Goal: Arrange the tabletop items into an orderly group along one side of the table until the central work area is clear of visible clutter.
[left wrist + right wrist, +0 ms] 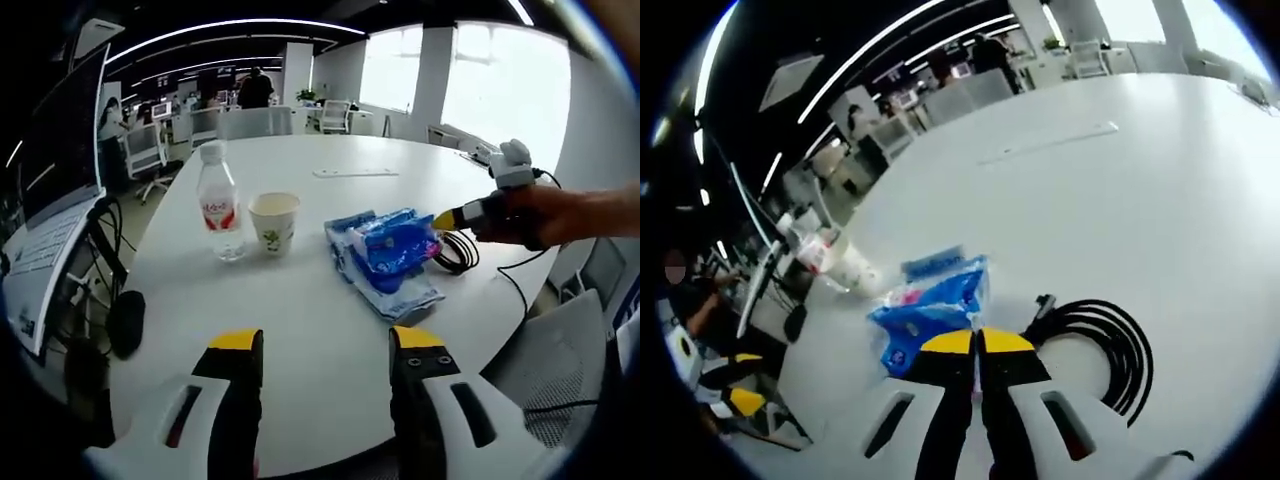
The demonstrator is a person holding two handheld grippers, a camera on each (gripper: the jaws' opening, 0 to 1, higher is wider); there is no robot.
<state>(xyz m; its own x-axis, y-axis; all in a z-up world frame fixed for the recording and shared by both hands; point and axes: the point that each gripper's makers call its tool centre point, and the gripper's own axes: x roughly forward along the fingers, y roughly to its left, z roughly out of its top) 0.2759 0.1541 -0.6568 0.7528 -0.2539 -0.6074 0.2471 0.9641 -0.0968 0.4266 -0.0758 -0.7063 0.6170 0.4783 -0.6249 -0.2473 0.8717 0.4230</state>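
On the round white table (330, 330) stand a clear water bottle (218, 205) with a red label and a paper cup (274, 220) beside it. To their right lie blue plastic packs (385, 248), with a coiled black cable (456, 252) next to them. My left gripper (328, 345) hovers open over the table's near edge, nothing between its jaws. The right gripper (447, 217), held by a hand, reaches in from the right to the packs' edge. In the right gripper view my right gripper (978, 343) is shut, its tips at the blue packs (930, 310); the cable (1120, 345) lies right.
A flat white strip (355, 172) lies at the table's far side. A black mouse-like object (127, 322) and a screen (55, 190) sit at the left. Office chairs (255, 122) stand behind the table. The cup (855, 270), bottle (810, 245) and left gripper (740, 380) appear at left.
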